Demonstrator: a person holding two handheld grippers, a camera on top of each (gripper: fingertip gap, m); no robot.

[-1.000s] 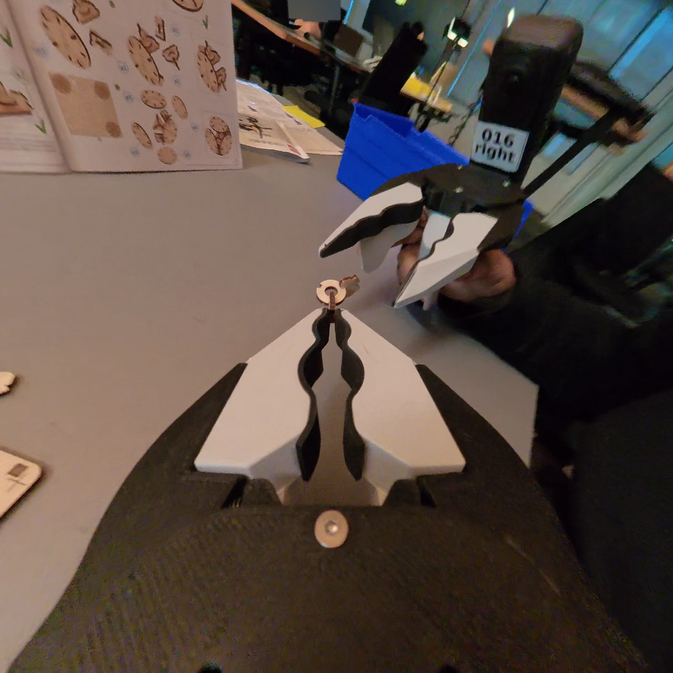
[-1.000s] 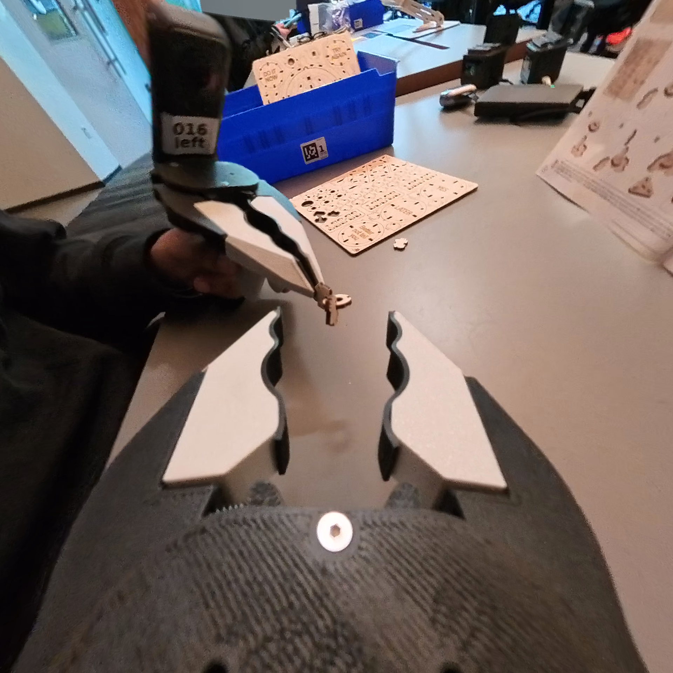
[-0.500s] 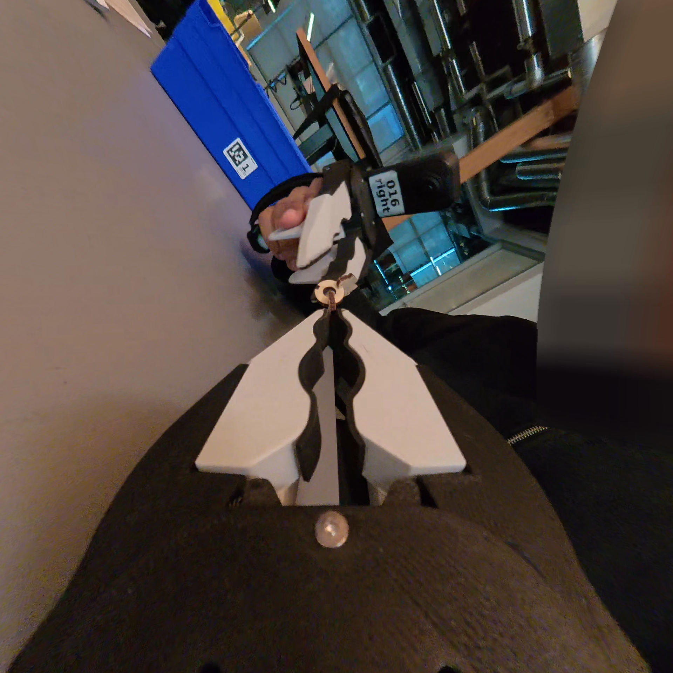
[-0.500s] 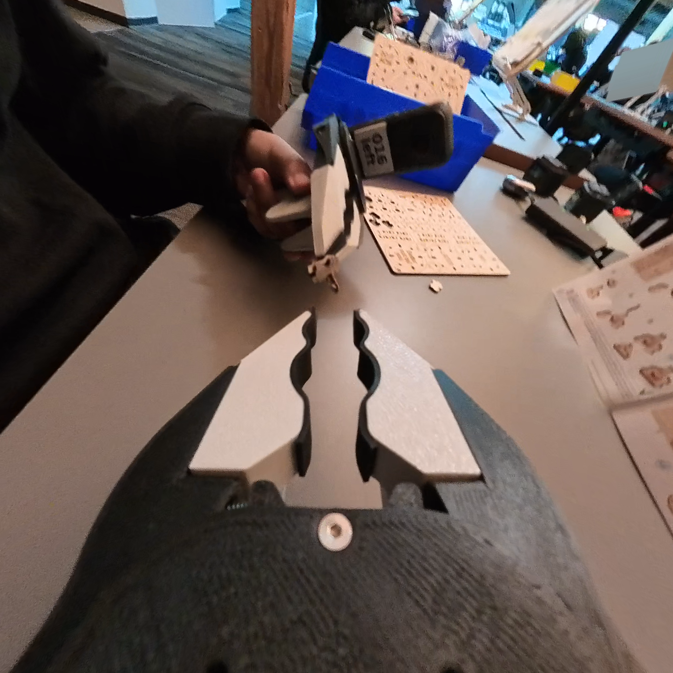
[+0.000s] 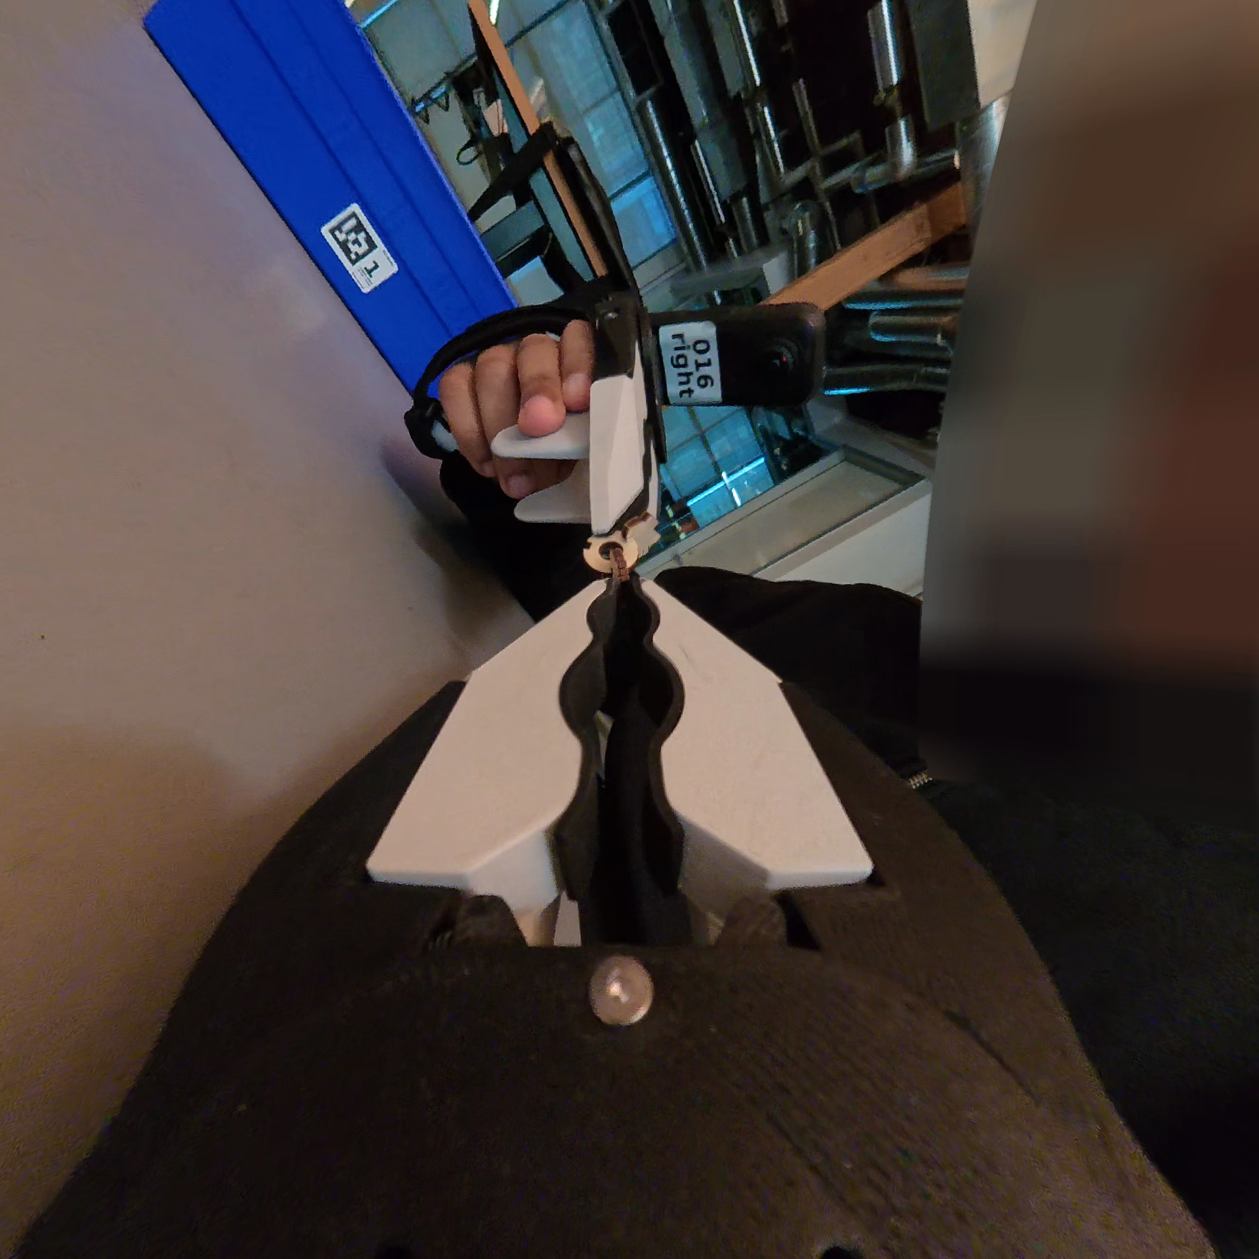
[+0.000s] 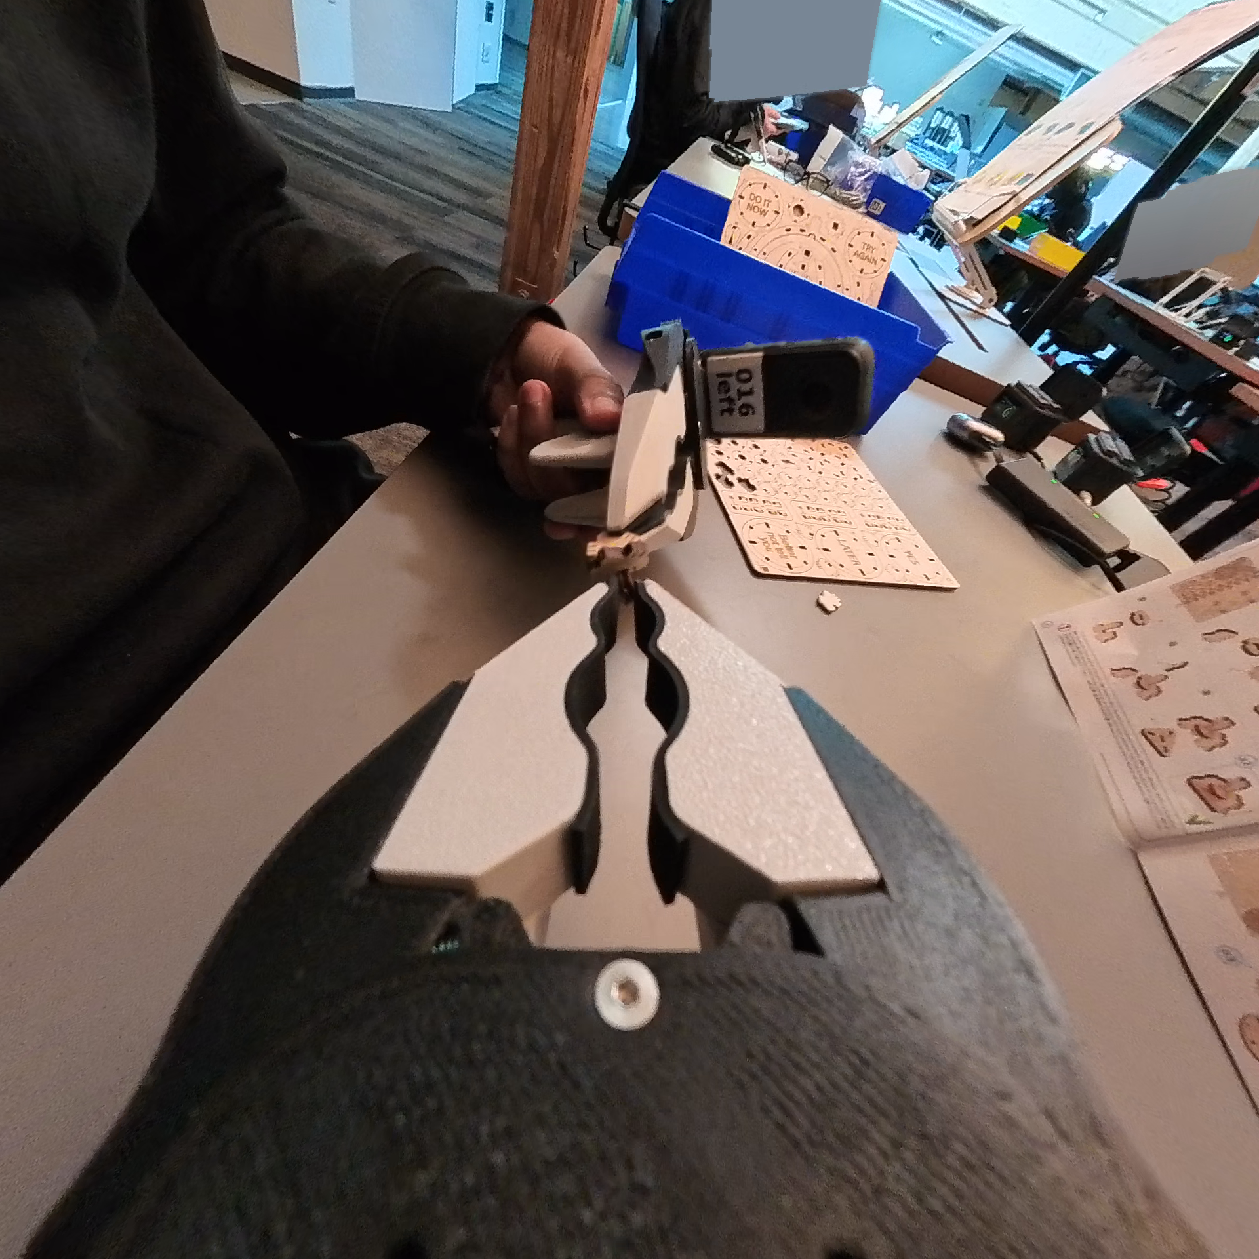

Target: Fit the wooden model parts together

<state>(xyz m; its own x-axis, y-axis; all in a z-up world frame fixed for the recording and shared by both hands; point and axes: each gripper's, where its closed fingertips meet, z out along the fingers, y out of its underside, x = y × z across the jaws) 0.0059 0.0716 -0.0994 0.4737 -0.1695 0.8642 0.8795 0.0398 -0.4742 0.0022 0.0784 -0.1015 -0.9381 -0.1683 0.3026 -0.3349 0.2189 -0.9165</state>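
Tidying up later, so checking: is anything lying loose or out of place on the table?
One small wooden piece lies alone on the grey table, just off the punched wooden sheet. Nothing else stands out.

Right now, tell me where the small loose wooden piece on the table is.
In the right wrist view, the small loose wooden piece lies on the grey table, right of centre, just below the flat wooden sheet.

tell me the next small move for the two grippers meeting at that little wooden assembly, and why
Probably a small steady pull apart: the left gripper is shut on the thin wooden piece that runs through the wooden ring, and the right gripper has its jaws closed at the same assembly.
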